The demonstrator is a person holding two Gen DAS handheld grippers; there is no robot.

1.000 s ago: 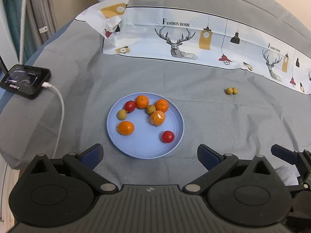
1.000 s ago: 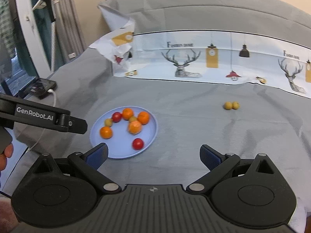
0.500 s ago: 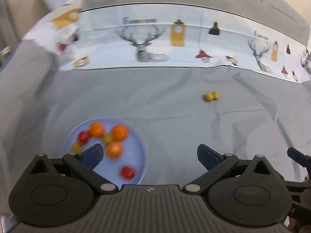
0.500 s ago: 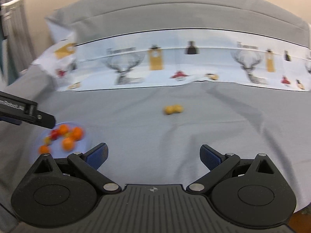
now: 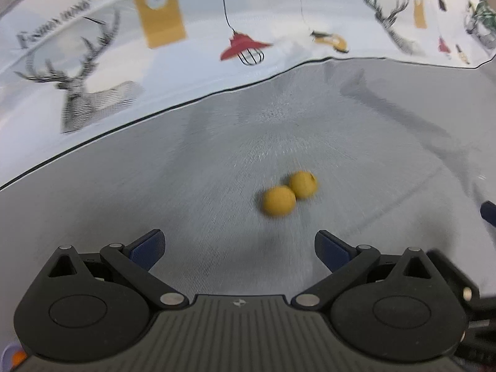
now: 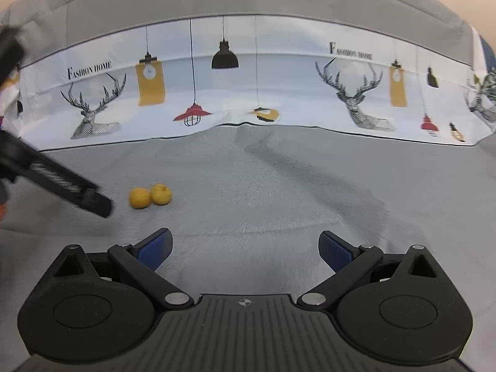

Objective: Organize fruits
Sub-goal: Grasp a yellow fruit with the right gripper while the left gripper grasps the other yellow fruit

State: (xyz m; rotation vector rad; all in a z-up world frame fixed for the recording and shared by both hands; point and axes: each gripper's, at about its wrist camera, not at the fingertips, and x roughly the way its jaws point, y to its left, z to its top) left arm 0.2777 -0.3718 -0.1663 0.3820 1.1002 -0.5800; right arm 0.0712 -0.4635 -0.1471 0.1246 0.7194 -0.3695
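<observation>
1. On the grey bed sheet [image 5: 217, 167] lie two small yellow fruits [image 5: 290, 192], round, matte and mustard-coloured, touching each other side by side.
2. Seen from the left wrist they look slightly blurred; the farther one shows a small dark dimple at its top edge, the nearer one is plain and smooth.
3. Seen from the right wrist the same pair [image 6: 150, 196] sits left of centre, brighter lemon-yellow, with the right fruit showing a small stem mark on top.
4. Both fruits rest ahead of the left tongs [image 5: 238, 246], a little right of the midline between the two blue-padded fingers, and not touching either pad.
5. Left tongs are released, fingers spread wide with nothing between them.
6. Right tongs [image 6: 246, 249] are likewise released and empty, hovering over bare sheet with the fruits off to their left.
7. Behind the fruits runs a white printed cloth [image 6: 248, 93] with deer heads, hanging lamps and the words "Fashion Home".
8. At the lower left corner of the left wrist view a sliver of a blue plate [image 5: 6, 352] with something orange on it peeks out.
</observation>
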